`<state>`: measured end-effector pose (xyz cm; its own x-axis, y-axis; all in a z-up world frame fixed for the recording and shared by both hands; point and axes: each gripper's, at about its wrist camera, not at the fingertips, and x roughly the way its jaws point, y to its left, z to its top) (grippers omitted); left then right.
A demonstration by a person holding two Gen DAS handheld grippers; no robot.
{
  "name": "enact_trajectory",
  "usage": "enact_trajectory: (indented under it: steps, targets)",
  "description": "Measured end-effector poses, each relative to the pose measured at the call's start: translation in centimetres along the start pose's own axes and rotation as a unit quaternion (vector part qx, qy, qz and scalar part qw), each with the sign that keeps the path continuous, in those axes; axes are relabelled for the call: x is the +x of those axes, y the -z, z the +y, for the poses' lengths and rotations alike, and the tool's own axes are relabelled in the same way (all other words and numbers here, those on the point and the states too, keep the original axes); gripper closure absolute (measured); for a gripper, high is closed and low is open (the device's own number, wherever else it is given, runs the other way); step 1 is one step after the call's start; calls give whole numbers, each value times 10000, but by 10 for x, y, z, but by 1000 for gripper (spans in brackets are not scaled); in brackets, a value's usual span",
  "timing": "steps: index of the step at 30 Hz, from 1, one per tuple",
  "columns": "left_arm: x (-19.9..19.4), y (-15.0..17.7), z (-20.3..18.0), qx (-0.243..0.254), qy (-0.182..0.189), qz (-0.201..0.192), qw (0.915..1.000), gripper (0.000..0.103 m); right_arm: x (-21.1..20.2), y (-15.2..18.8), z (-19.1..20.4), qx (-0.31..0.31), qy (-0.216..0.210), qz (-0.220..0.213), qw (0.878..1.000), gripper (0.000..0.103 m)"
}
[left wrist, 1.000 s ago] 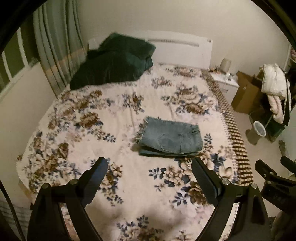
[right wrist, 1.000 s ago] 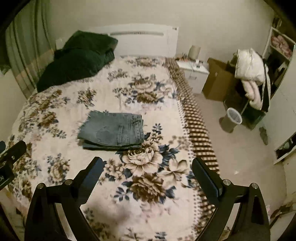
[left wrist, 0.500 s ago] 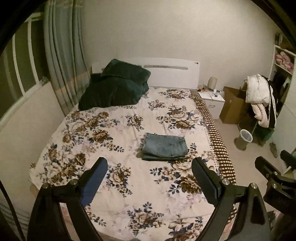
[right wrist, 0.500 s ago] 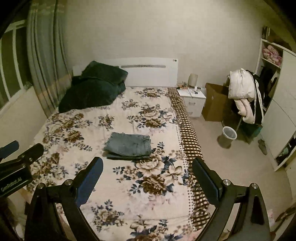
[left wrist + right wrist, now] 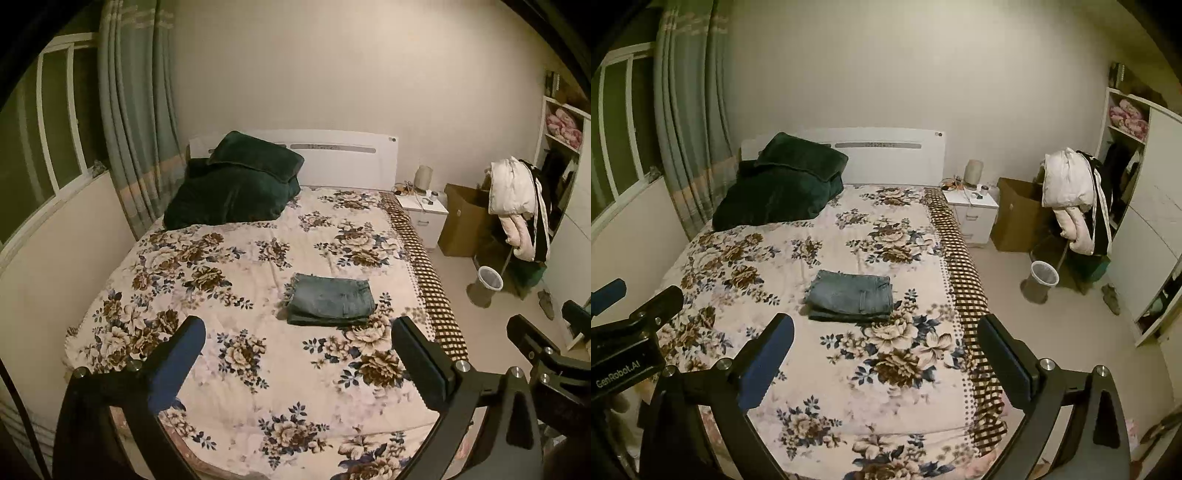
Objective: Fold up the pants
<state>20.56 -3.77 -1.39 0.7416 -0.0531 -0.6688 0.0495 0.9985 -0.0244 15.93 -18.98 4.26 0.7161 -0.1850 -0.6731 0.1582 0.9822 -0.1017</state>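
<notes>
The blue jeans (image 5: 330, 300) lie folded into a flat rectangle near the middle of the floral bedspread (image 5: 229, 295); they also show in the right wrist view (image 5: 851, 295). My left gripper (image 5: 295, 365) is open and empty, held back above the foot of the bed, well clear of the jeans. My right gripper (image 5: 884, 363) is open and empty too, beside the left one, also far from the jeans. The right gripper's body shows at the right edge of the left wrist view (image 5: 546, 362).
Dark green pillows (image 5: 236, 188) lie at the headboard. A white nightstand (image 5: 423, 214), a cardboard box (image 5: 463, 225), a clothes-laden chair (image 5: 517, 210) and a waste bin (image 5: 489, 282) stand right of the bed. Curtains and a window (image 5: 55, 122) are on the left.
Both grippers have pulled back and up from the bed; the folded jeans look smaller and farther away. The jeans have not moved. Both grippers stay open.
</notes>
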Motion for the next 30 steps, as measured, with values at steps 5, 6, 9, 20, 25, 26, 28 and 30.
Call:
enact_trajectory:
  steps: [5,6,9,20,25,26,28,30]
  targets:
    - [21,1,0,-93,-170,19,9998,0,29,-8,-3,40,127,-34,9999,2]
    - [24,2,-1,-100,-203,28,9997,0,36,-7,-3,51,161,-52,9998,2]
    - [40,3,-3,-82,-293,75,9995,0,60,-10,-2,20,222,-28,9997,2]
    - [97,8,-10,8,-390,404,9984,0,151,-12,-3,3,320,286,9991,2]
    - [111,8,-12,32,-451,443,9980,0,177,-12,-3,1,347,383,9987,2]
    - [114,7,-12,38,-437,456,9980,0,180,-10,-2,4,365,389,9986,2]
    - [119,8,-13,56,-492,476,9976,0,188,-10,-2,-1,347,414,9985,2]
    - [124,7,-12,38,-479,516,9975,0,192,-9,0,6,338,431,9985,2]
